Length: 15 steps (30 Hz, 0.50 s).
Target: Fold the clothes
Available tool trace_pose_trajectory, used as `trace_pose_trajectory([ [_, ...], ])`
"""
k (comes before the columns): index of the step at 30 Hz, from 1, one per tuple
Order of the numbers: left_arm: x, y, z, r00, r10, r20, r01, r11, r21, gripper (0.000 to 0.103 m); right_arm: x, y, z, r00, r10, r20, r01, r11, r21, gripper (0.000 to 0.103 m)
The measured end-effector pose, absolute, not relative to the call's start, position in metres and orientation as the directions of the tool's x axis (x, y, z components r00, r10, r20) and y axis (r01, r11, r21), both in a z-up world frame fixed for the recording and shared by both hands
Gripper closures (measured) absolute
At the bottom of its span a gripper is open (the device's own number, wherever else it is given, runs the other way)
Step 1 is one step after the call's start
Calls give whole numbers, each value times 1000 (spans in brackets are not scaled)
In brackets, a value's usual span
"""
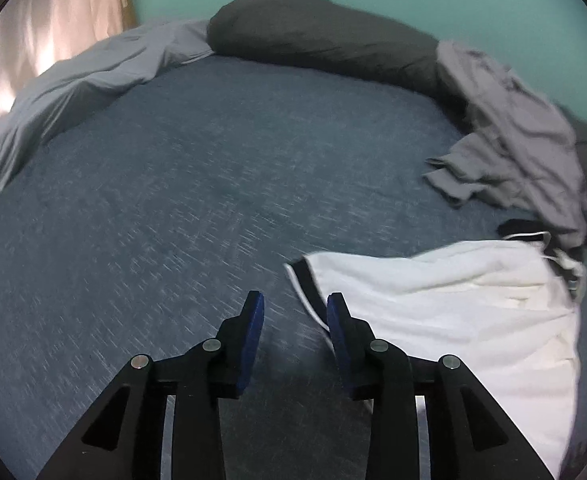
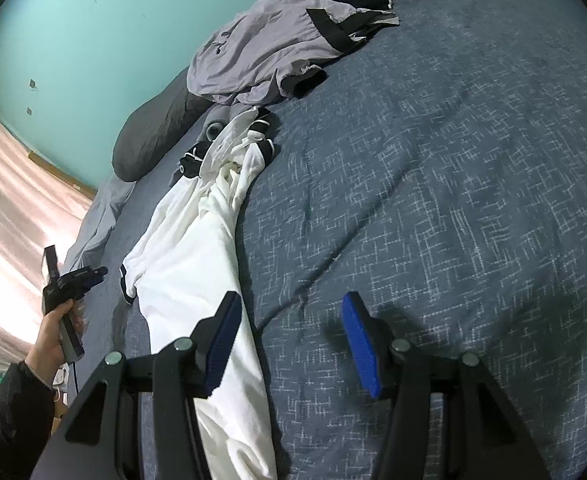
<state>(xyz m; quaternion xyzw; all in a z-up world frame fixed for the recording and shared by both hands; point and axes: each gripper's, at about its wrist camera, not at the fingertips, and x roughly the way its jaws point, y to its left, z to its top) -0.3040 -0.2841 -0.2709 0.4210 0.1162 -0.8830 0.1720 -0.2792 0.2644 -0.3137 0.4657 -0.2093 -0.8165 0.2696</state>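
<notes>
1. A white shirt (image 2: 197, 264) with black trim is lying on the bed (image 2: 433, 200), bunched into a long strip; in the right wrist view its long axis is running from the bottom edge up and away toward the pillow (image 2: 153, 136), with the black-edged end pointing at the far wall (image 2: 93, 40).
2. A gray garment (image 2: 261, 56) with black bands is lying crumpled past the white shirt's far end, partly over the pillow; the two look to be touching, though the folds there are hard to read.
3. The right gripper (image 2: 291, 342) is hovering low over the bed with its fingers spread wide apart and holding nothing; its left finger (image 2: 223, 344) is sitting over the shirt's near edge, its right finger over bare bedspread.
4. The left gripper (image 1: 295, 334) is pointing across the bed with its fingers apart and nothing between them; the shirt's black-trimmed hem (image 1: 305, 284) is lying just beside its right finger.
5. In the right wrist view a hand (image 2: 55, 336) in a dark sleeve (image 2: 9, 412) is gripping the left gripper's handle, held out to the left of the shirt, near the bed's edge.
6. A light gray sheet (image 1: 73, 88) is lying rumpled along the bed's far left side.
</notes>
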Motion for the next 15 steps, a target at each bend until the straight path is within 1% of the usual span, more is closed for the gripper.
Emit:
trace_pose_trajectory([
  [2,-296,-279,-269,-604,-196,-773,395,-915,-77,67,-280,263,-314,-418,-636,-649,246,-766,593,49],
  [6,-279,-238,-275,-635,-148,-758,309,-948,-74,66,-281,260,-314,-409,-632,-658,252,-772,584,49],
  [12,-251,-203,-295,-633,-42,-773,282,-943,-180,65,-283,262,-310,-423,-618,-663,249,-782,571,49],
  [13,-247,-198,-298,-627,-22,-778,274,-942,-194,64,-283,262,-309,-420,-619,-664,250,-782,571,49],
  [14,-244,-191,-301,-619,-1,-786,261,-944,-204,60,-283,261,-309,-416,-621,-664,253,-781,571,49],
  [15,-242,-185,-304,-610,19,-792,248,-945,-214,58,-283,260,-308,-412,-622,-666,254,-780,571,49],
])
